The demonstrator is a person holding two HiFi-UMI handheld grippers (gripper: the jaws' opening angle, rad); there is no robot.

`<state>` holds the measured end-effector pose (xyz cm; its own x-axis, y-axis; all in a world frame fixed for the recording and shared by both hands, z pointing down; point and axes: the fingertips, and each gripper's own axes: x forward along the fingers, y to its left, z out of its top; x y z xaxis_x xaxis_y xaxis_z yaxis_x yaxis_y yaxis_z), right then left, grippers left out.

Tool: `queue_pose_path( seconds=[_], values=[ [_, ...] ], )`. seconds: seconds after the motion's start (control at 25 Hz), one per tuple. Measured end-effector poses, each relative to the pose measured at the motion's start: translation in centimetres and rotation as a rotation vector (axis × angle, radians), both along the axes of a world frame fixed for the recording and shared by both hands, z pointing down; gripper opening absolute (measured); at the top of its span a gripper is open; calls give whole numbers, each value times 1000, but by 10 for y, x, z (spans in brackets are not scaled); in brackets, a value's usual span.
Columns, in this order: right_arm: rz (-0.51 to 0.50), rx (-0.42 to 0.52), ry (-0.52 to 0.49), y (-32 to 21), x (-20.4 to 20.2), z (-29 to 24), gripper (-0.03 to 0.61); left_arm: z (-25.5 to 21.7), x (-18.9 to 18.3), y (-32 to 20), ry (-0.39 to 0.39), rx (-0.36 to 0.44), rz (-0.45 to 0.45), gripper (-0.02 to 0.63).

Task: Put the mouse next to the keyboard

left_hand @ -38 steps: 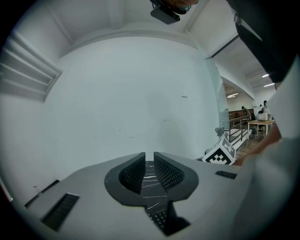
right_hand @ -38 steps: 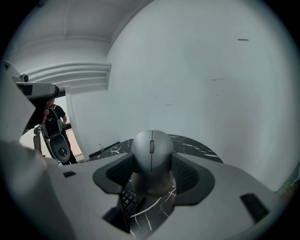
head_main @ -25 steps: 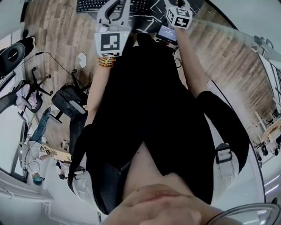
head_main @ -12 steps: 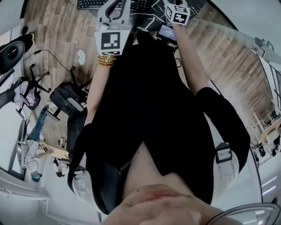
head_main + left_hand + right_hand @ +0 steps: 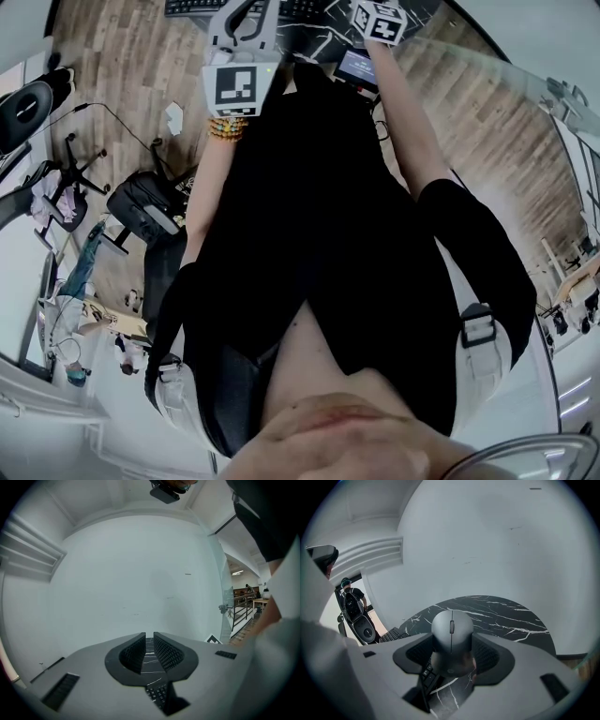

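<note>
A grey mouse sits between the jaws of my right gripper, which is shut on its sides and holds it above a black marble tabletop. A black keyboard lies to the left on that top, and a few of its keys show under the jaws. My left gripper is shut with only a thin slit between its fingers and nothing in it; keyboard keys show below it. In the head view the keyboard lies at the top edge, beyond the left gripper's marker cube and the right one's.
A small dark device with a lit screen lies near my right arm. Office chairs stand on the wooden floor at left. A glass railing runs along the right. A plain white wall rises behind the table.
My right gripper has moved a little forward, toward the top of the head view, with the mouse in it. The left gripper has stayed almost still.
</note>
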<state>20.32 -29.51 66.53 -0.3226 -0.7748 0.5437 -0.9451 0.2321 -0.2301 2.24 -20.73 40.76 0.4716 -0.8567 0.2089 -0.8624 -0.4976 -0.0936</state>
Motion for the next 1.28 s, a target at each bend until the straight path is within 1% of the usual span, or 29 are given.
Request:
queue_pose_path(
  seconds=[0.16, 0.36, 0.64, 0.84, 1.28],
  values=[
    [10, -13, -11, 0, 0, 8, 267, 0, 0, 2, 2, 2, 0, 58],
    [31, -57, -79, 2, 4, 23, 267, 4, 4, 7, -8, -5, 7, 58],
    [113, -124, -115, 10, 19, 48, 267, 10, 6, 11, -25, -18, 9, 58],
    [144, -152, -102, 13, 26, 61, 267, 12, 6, 11, -27, -22, 9, 58],
    [92, -211, -54, 28, 19, 85, 267, 16, 0, 11, -37, -35, -1, 58]
  ],
)
